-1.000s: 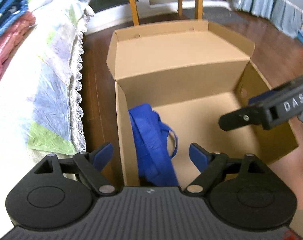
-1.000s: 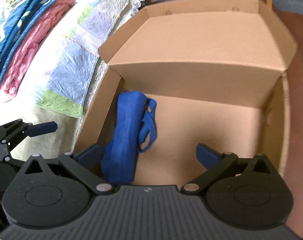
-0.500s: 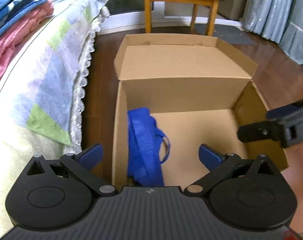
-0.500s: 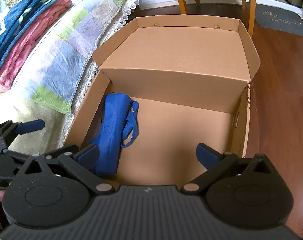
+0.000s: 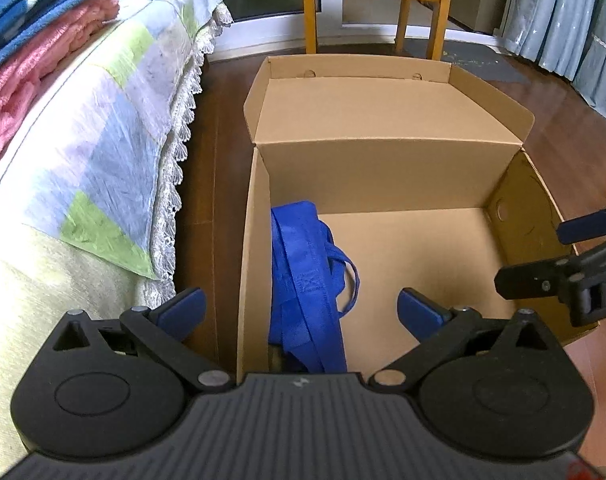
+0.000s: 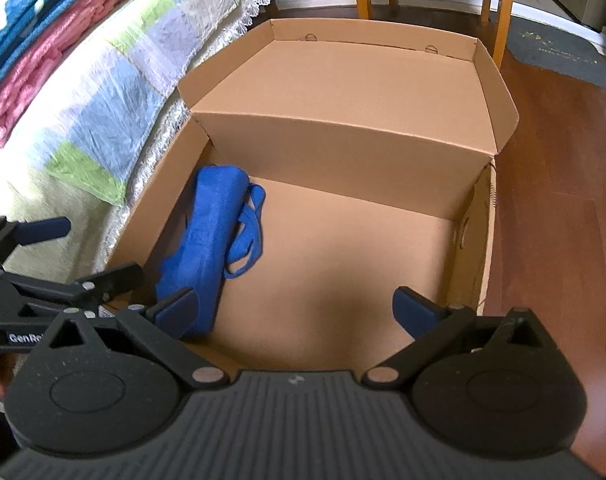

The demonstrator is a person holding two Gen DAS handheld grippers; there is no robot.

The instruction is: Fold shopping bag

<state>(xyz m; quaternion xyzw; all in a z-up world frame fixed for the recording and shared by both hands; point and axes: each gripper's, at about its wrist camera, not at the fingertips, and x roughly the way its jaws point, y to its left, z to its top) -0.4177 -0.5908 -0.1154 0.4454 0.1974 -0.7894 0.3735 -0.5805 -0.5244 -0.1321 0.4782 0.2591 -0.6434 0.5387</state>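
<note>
A folded blue shopping bag (image 5: 305, 276) lies inside an open cardboard box (image 5: 387, 184), along its left wall, handles trailing to the right; it also shows in the right wrist view (image 6: 207, 236). My left gripper (image 5: 301, 312) is open and empty, above the box's near left corner. My right gripper (image 6: 295, 308) is open and empty, above the box's near edge. The right gripper shows at the right edge of the left wrist view (image 5: 571, 256). The left gripper shows at the left of the right wrist view (image 6: 43, 256).
The box (image 6: 343, 160) stands on a dark wooden floor (image 6: 563, 200) with its lid flap up at the back. A bed with a patchwork cover (image 5: 83, 152) and folded pink and blue blankets (image 5: 27, 48) runs along the left. A wooden chair (image 5: 375, 4) stands behind the box.
Both grippers have drawn up and back from the box, so more of the room shows. The blue bag stays lying in the box. Both grippers stay open.
</note>
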